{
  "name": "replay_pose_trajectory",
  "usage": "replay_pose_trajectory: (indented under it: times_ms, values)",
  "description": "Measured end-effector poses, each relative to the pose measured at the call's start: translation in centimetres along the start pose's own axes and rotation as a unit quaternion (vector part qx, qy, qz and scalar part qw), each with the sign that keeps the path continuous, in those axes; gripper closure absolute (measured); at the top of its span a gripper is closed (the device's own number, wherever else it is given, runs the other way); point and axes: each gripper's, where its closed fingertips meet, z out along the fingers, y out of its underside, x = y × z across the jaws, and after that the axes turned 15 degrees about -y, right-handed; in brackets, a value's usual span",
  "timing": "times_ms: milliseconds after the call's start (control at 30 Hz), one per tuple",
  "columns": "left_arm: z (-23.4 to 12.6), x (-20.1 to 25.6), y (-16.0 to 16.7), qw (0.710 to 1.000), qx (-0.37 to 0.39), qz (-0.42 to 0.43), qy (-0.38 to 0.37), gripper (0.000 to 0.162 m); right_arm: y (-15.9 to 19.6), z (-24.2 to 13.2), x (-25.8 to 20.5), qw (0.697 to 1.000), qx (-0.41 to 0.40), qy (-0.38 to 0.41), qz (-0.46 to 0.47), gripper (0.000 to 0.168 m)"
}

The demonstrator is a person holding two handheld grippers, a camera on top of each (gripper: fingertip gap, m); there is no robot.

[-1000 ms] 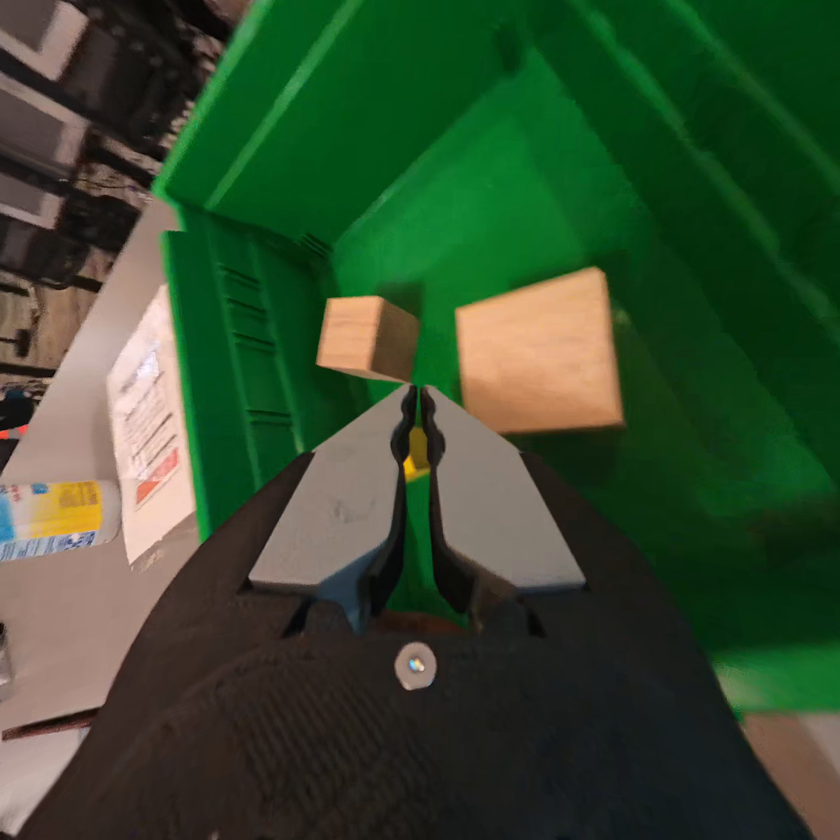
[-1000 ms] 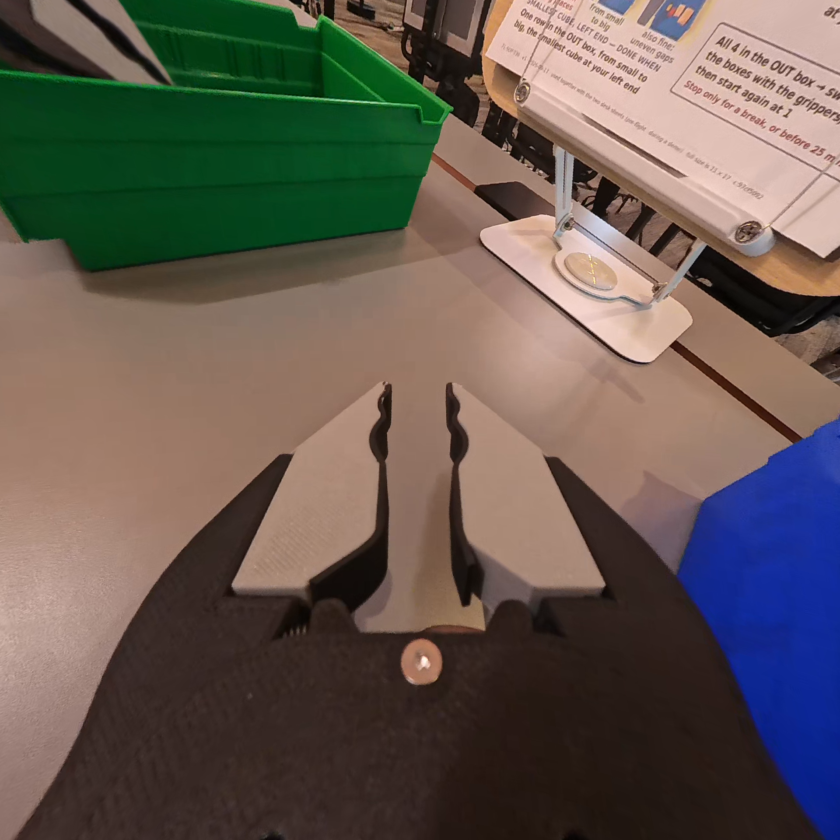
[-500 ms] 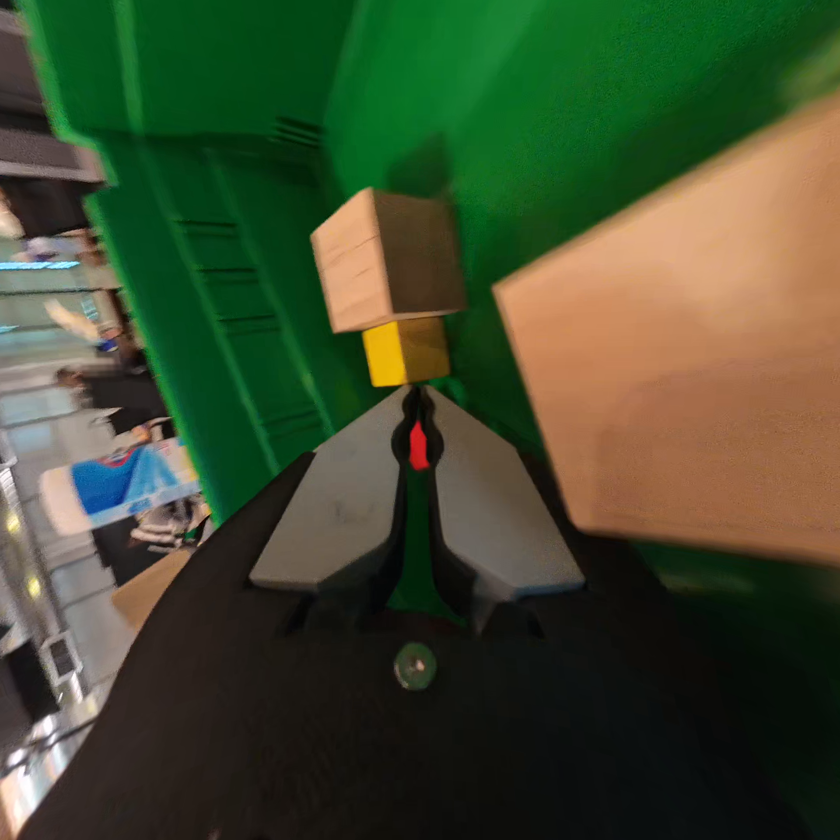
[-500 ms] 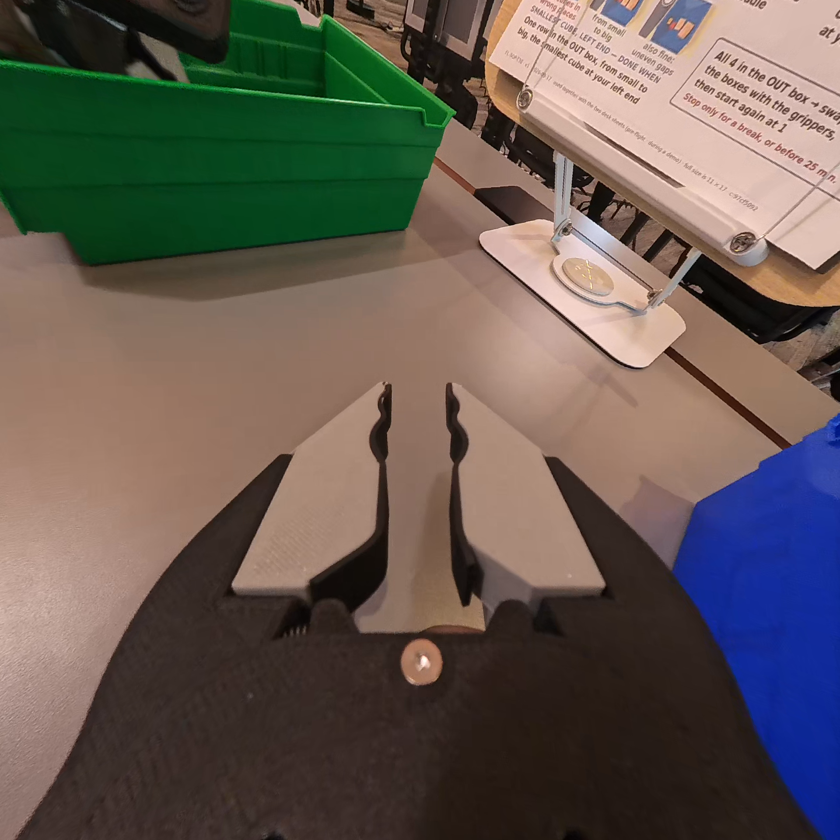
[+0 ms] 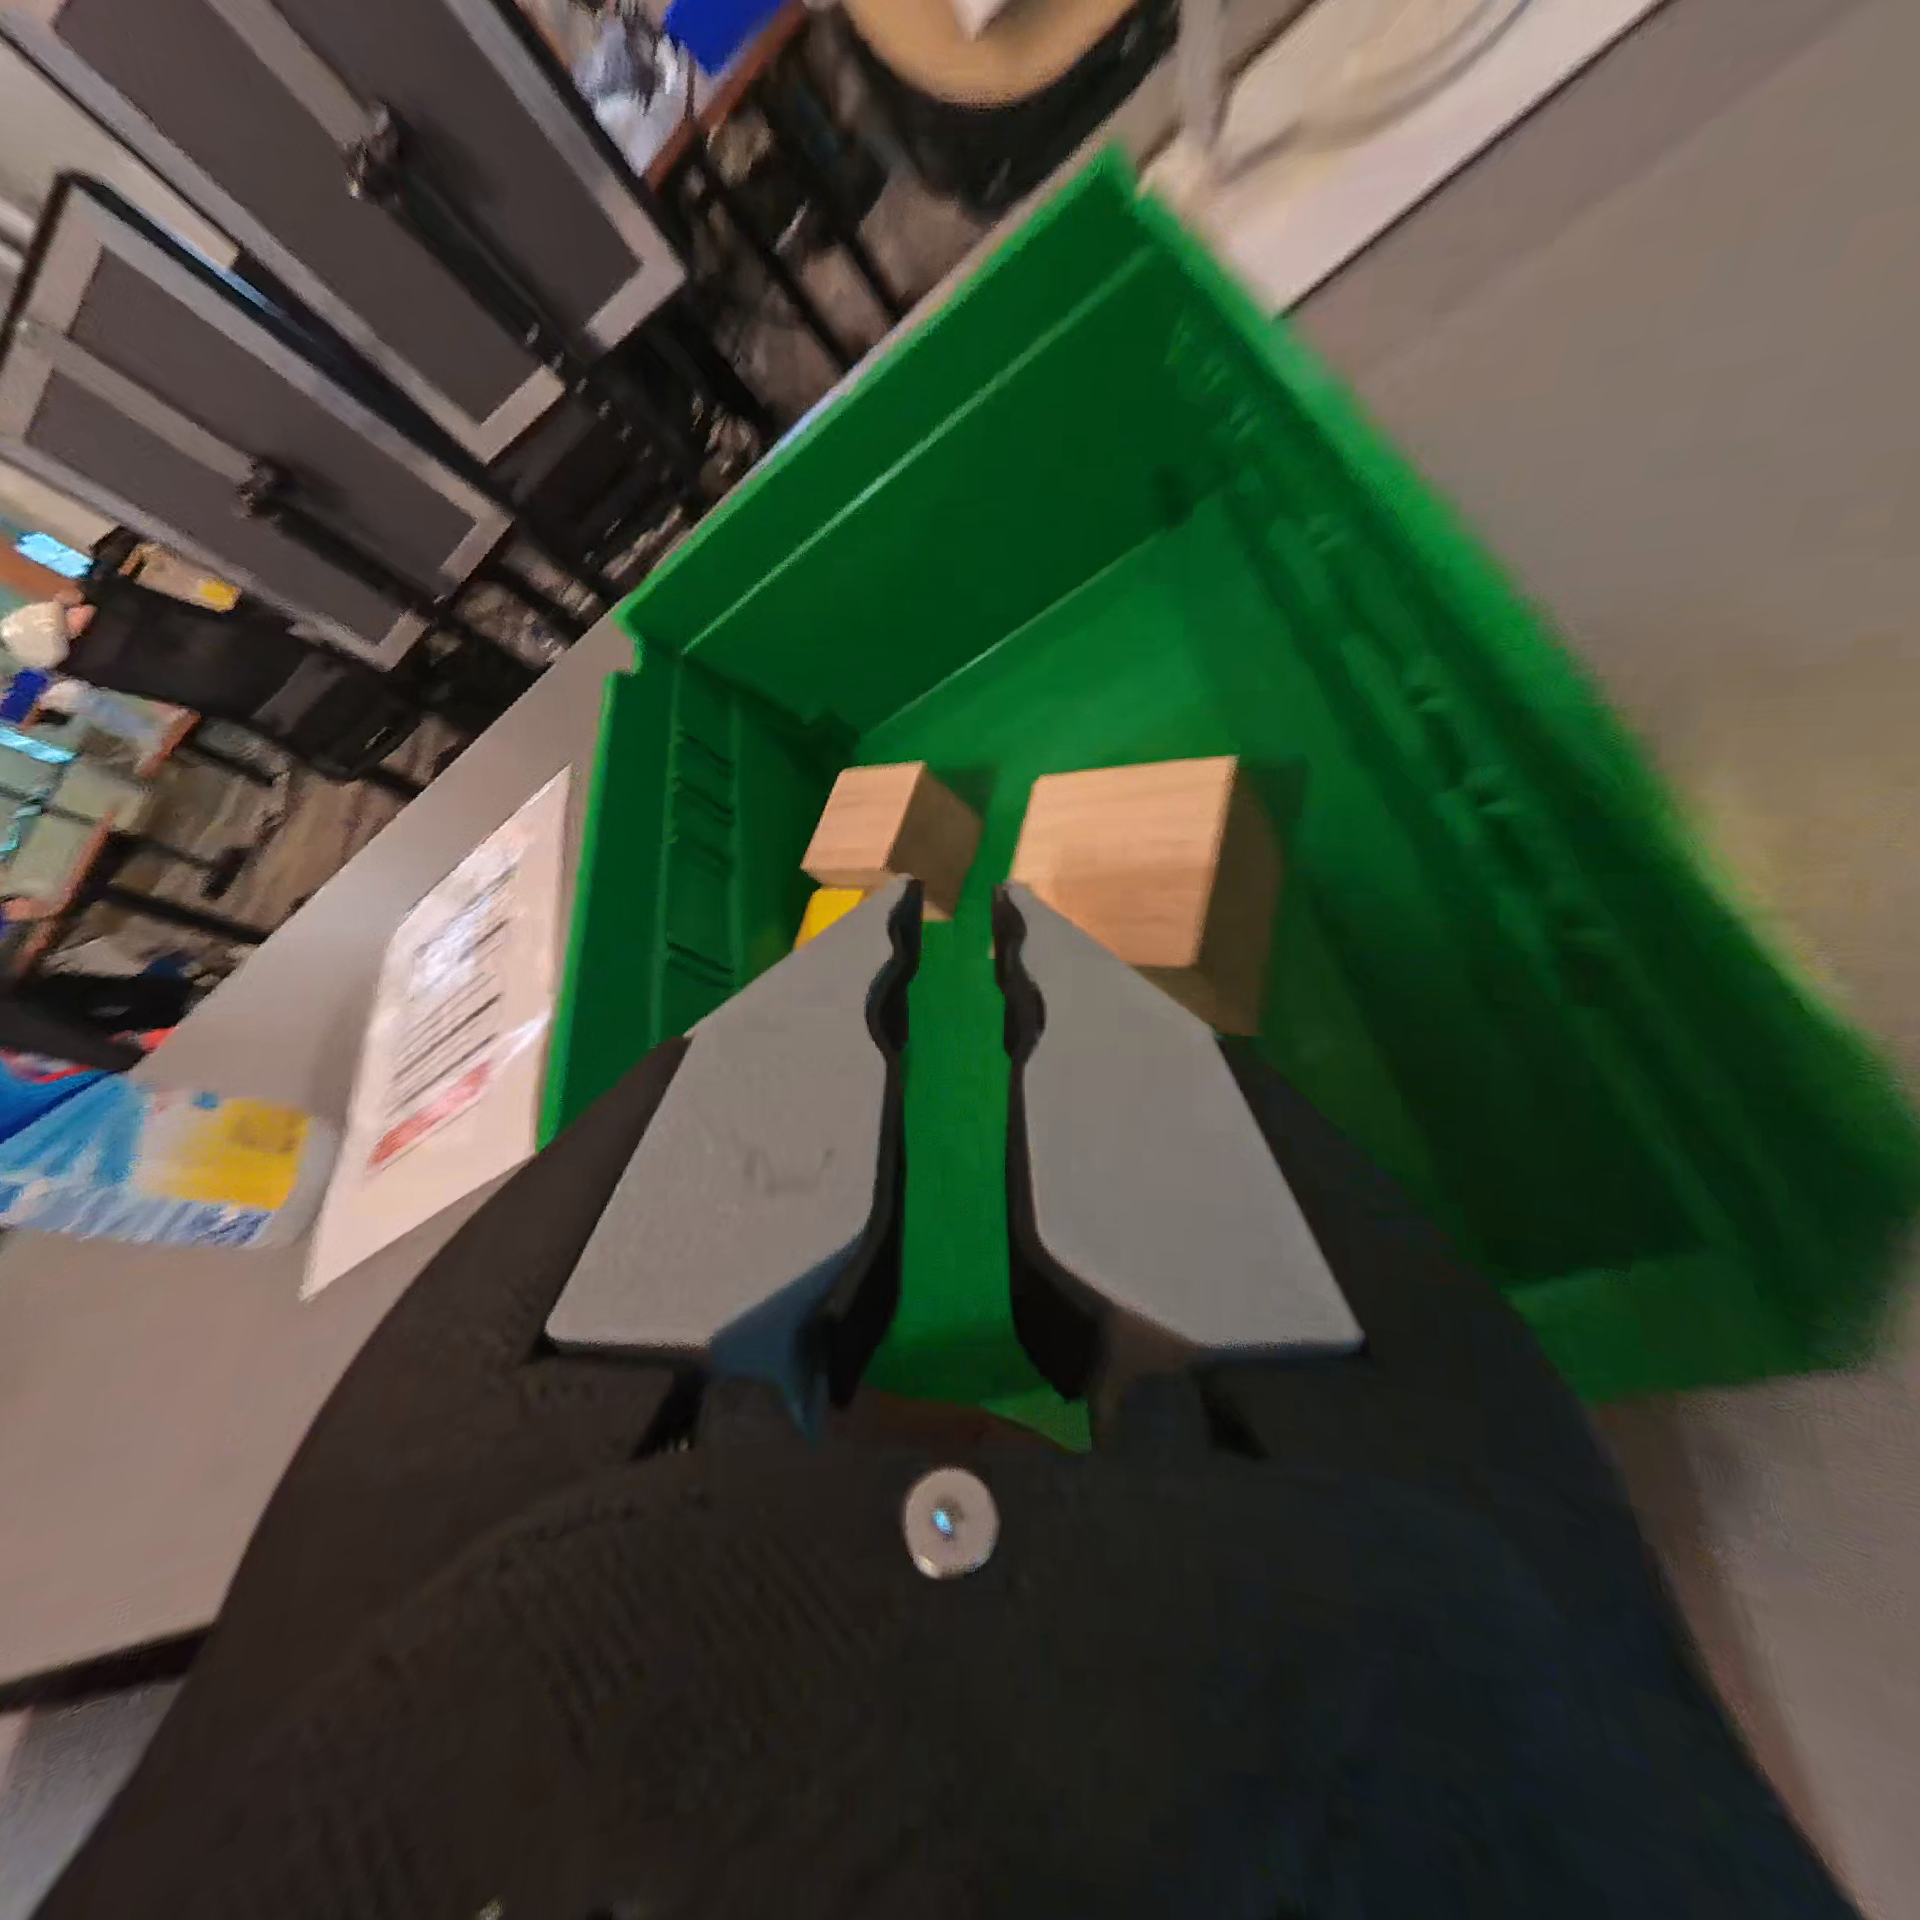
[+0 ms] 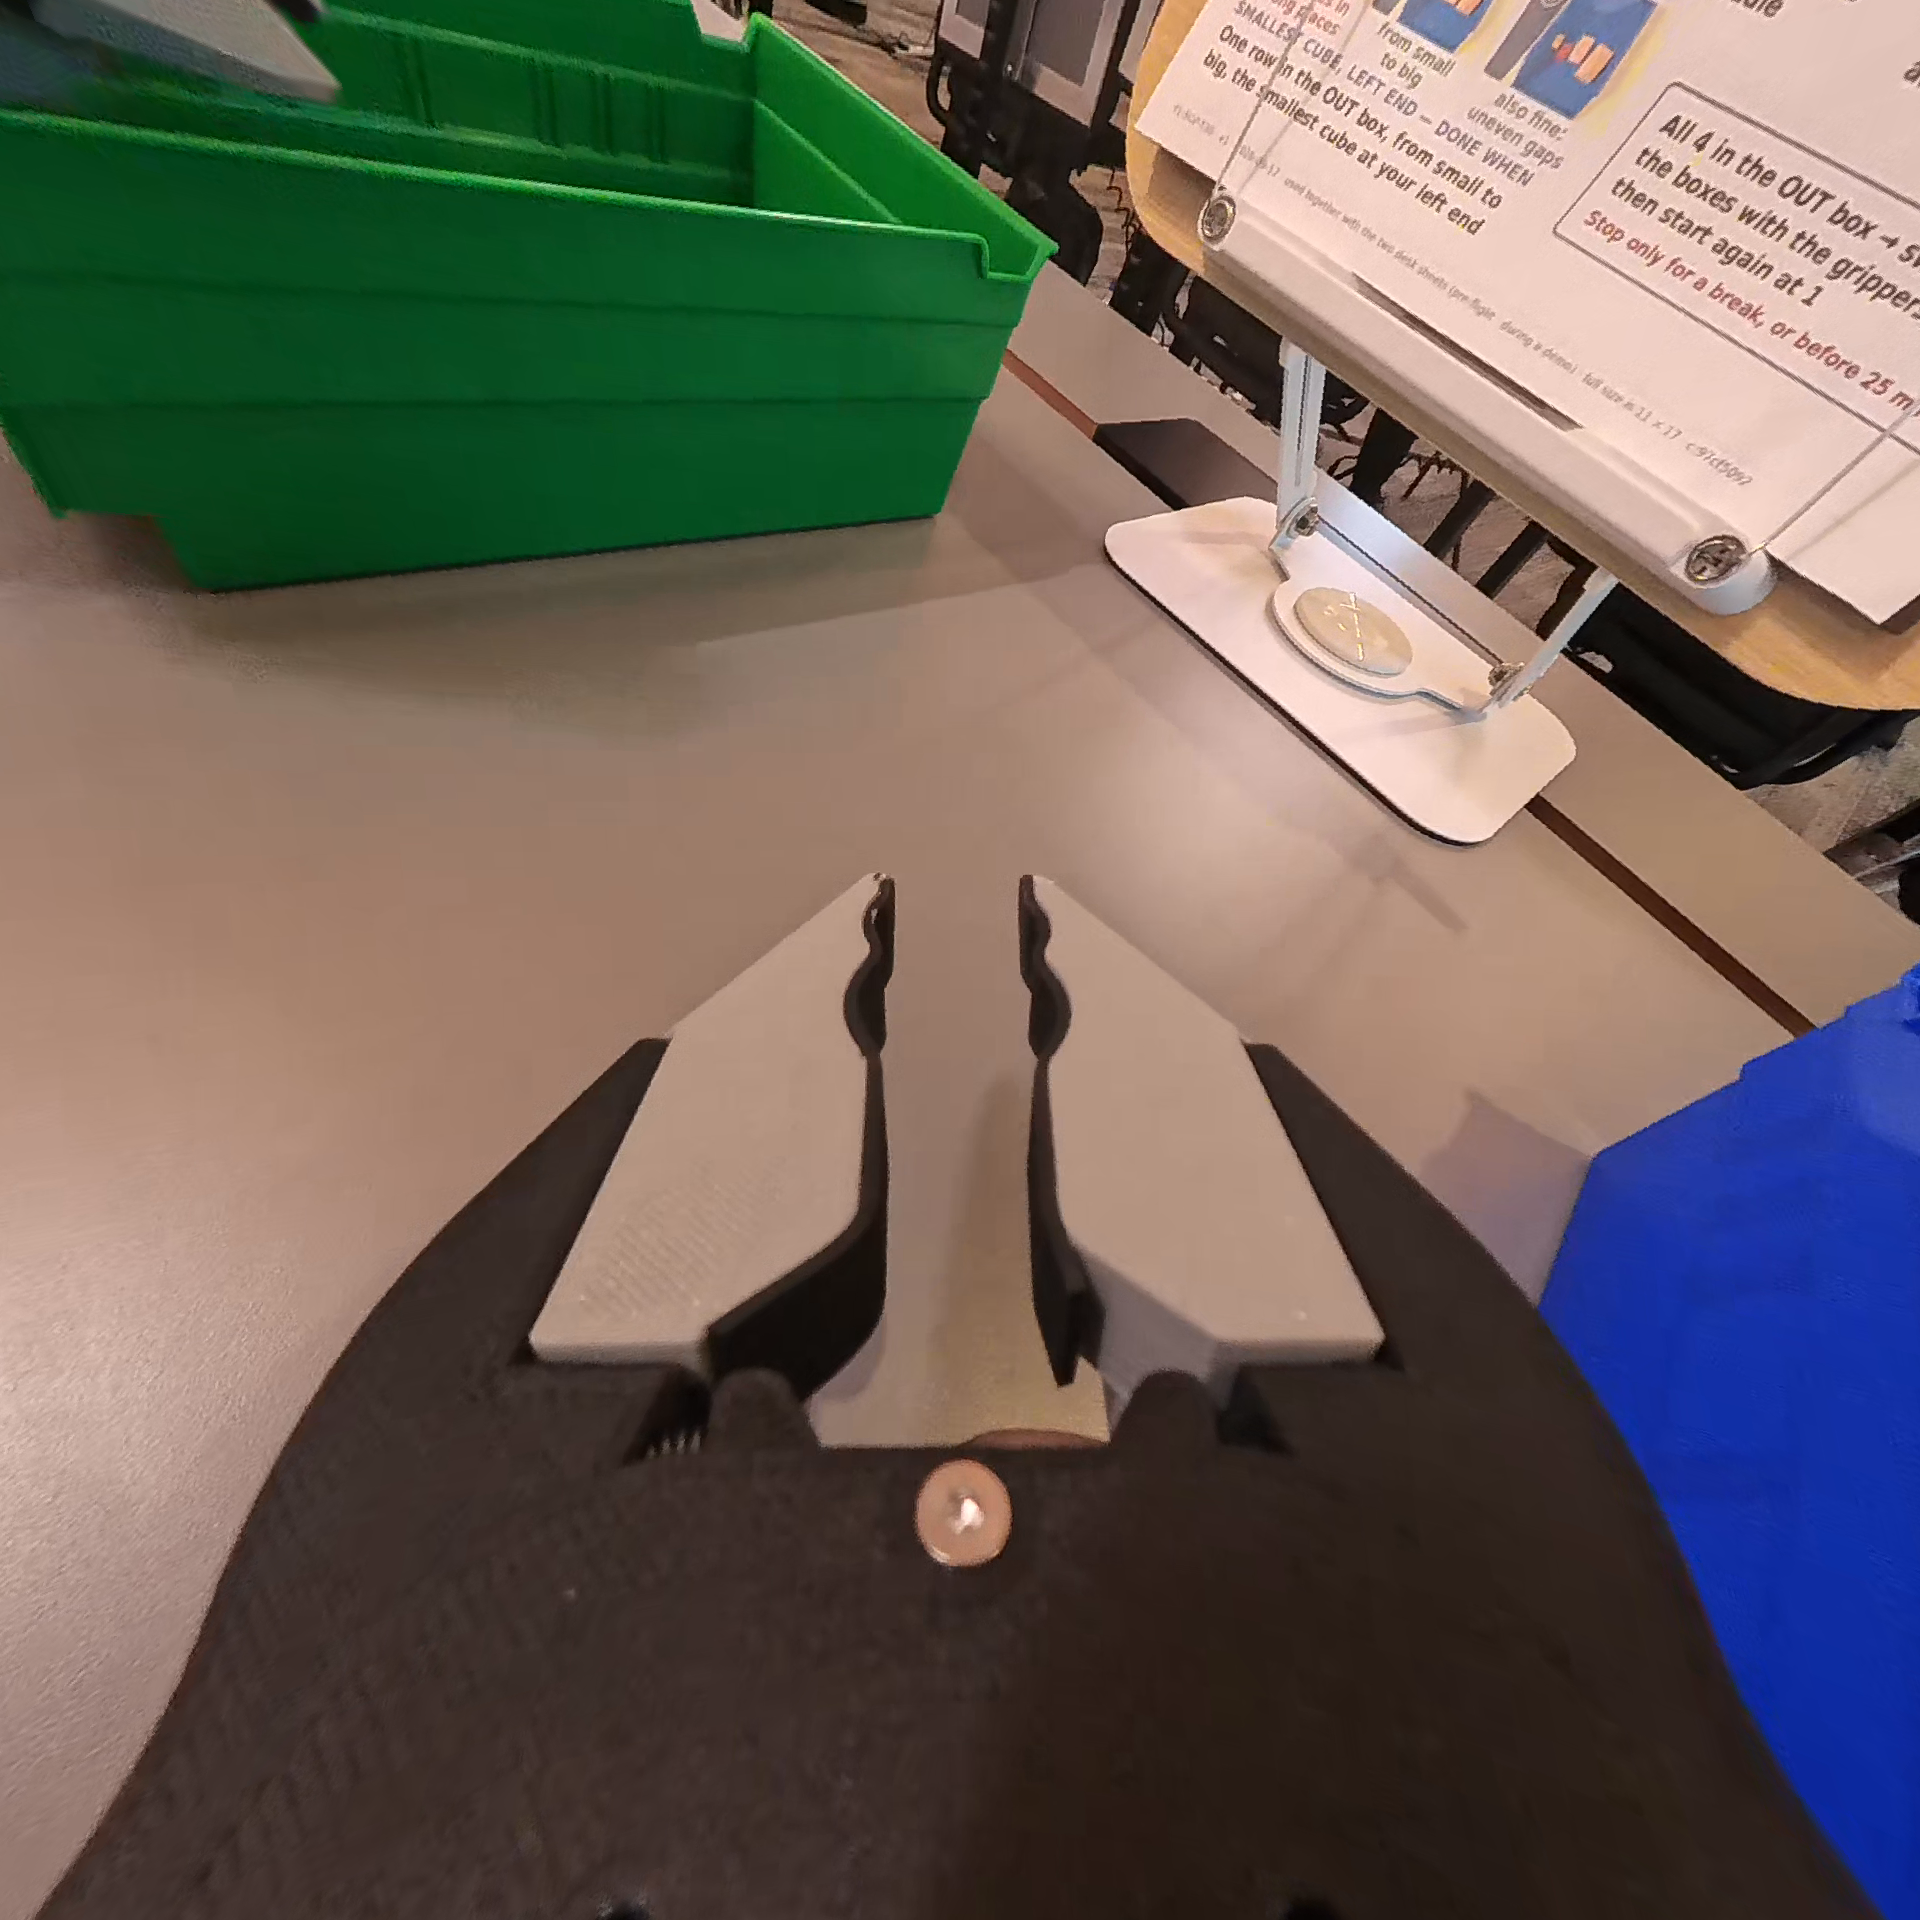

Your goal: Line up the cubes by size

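The left tool [image 5: 951, 904] hangs above the open green plastic bin [image 5: 1403, 675], its two grey fingers [image 5: 790, 1091] parted by a narrow gap with nothing between them; only the green floor of the bin shows through. Inside the bin, a small pale wooden cube [image 5: 883, 831] sits just beyond the left fingertip, and a larger pale wooden cube [image 5: 1143, 862] sits to its right, with a strip of bin floor between the two. A small yellow cube [image 5: 828, 914] peeks out just nearer than the small wooden one, close against it and mostly hidden behind the left finger. Whether the yellow cube touches the wooden one cannot be told. The cubes lie toward the far left part of the bin, near its ribbed left wall. Left of the bin on the grey bench [image 5: 260, 1351] lie a white printed sheet [image 5: 447, 1029] and, nearer the left edge, a blue and yellow labelled bottle [image 5: 156, 1174] on its side, both blurred.

The right tool [image 6: 954, 883] is low over bare bench [image 6: 416, 831], its grey fingers [image 6: 748, 1143] also parted and holding nothing. From this view the green bin [image 6: 499, 343] stands at the far left, and a grey corner of the left tool [image 6: 177, 52] shows above it at the top edge. A white stand carrying a printed instruction sheet [image 6: 1455, 436] is at the far right, and a blue plastic box [image 6: 1766, 1403] edges in at the near right.
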Motion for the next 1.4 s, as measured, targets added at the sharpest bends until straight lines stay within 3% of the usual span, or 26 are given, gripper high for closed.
replay_pose_trajectory:
  times_ms: [100,200,700,900,1033,1233,1400]
  values:
    - [-2.9,1.3,-2.4,0.992,0.06,-0.091,0.067,0.15,0.1,0.0,0.1,1.0,-0.002,0.002,0.001,0.147]
    - [-4.8,1.8,-4.4,0.983,0.095,-0.121,0.1,0.148,0.0,-0.1,0.2,1.0,-0.001,0.003,-0.001,0.148]
    - [-5.2,3.7,-4.0,0.985,0.101,-0.081,0.116,0.148,-0.2,-0.6,0.7,1.0,0.0,0.017,-0.011,0.148]
    - [-5.6,5.0,-3.0,0.988,0.08,-0.027,0.131,0.151,-0.3,-0.8,0.8,1.0,0.003,0.02,-0.012,0.148]
    - [-7.1,4.6,-3.6,0.982,0.093,-0.04,0.158,0.143,-0.6,-1.0,0.8,1.0,0.007,0.022,-0.013,0.148]
    - [-11.4,5.1,-4.9,0.947,0.14,-0.087,0.276,0.135,-0.6,-1.0,0.7,1.0,0.008,0.021,-0.014,0.148]
    - [-10.4,6.4,-3.4,0.955,0.095,-0.062,0.276,0.108,-0.5,-0.9,0.7,1.0,0.005,0.023,-0.017,0.148]
